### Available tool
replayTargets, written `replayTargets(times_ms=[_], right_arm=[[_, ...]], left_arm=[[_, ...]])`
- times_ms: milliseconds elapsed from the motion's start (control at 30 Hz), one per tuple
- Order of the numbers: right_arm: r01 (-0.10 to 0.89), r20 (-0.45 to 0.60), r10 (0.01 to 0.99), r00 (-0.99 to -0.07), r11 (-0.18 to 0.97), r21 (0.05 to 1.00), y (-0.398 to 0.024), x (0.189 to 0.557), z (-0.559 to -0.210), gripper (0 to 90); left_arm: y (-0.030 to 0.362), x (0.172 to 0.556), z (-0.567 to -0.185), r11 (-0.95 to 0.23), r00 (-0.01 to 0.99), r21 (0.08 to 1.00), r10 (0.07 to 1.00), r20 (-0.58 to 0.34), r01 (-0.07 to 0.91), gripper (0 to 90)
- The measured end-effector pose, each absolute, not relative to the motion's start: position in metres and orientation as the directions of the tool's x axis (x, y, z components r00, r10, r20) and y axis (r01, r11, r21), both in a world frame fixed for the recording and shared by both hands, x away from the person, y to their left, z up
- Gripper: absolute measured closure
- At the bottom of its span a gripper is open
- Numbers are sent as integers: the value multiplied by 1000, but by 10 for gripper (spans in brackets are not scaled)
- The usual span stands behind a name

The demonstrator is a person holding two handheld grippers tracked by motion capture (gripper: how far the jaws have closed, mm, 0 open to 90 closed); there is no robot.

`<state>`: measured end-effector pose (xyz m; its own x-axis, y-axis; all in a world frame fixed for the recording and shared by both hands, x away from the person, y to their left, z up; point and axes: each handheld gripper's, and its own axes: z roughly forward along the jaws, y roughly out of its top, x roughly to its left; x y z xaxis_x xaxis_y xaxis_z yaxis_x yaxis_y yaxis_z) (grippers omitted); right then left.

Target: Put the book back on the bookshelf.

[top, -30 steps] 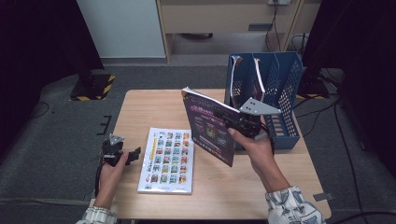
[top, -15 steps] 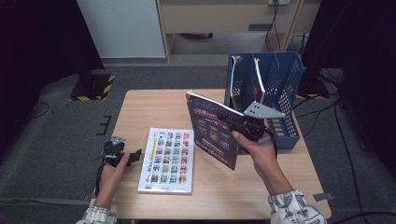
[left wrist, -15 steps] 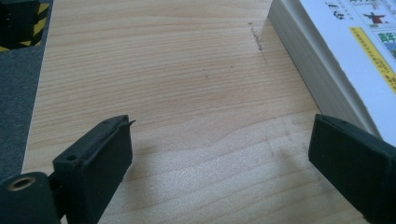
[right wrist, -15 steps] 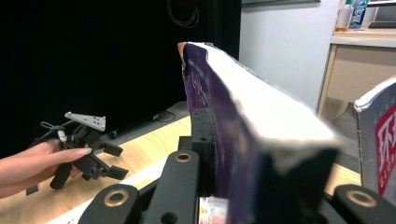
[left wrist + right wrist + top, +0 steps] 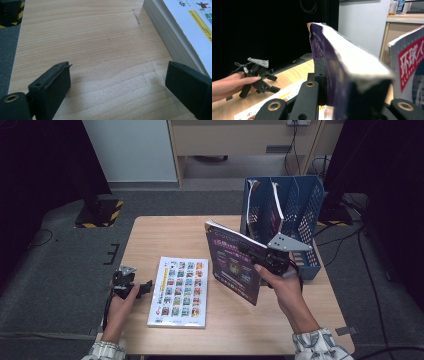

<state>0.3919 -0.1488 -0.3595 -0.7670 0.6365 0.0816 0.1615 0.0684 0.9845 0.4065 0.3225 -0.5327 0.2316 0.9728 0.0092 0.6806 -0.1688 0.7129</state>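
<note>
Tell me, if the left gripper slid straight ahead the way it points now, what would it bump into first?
Probably the white magazine lying flat on the table. In the high view the left gripper points at its near edge, jaws open. The left gripper view shows that edge just right of centre, so contact is likely, not certain.

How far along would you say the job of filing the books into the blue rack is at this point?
Done: two magazines already stand in the blue rack. In hand: the right gripper is shut on the purple book, held upright beside the rack. Left: the white book lies flat on the table, next to the open left gripper.
</note>
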Motion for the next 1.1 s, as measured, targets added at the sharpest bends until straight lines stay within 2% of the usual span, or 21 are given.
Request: replayTargets(times_ms=[1100], right_arm=[[165, 83, 652, -754, 65, 984, -168, 382, -362, 840]], left_arm=[[322, 408, -535, -174, 237, 704, 972, 9, 688, 60]])
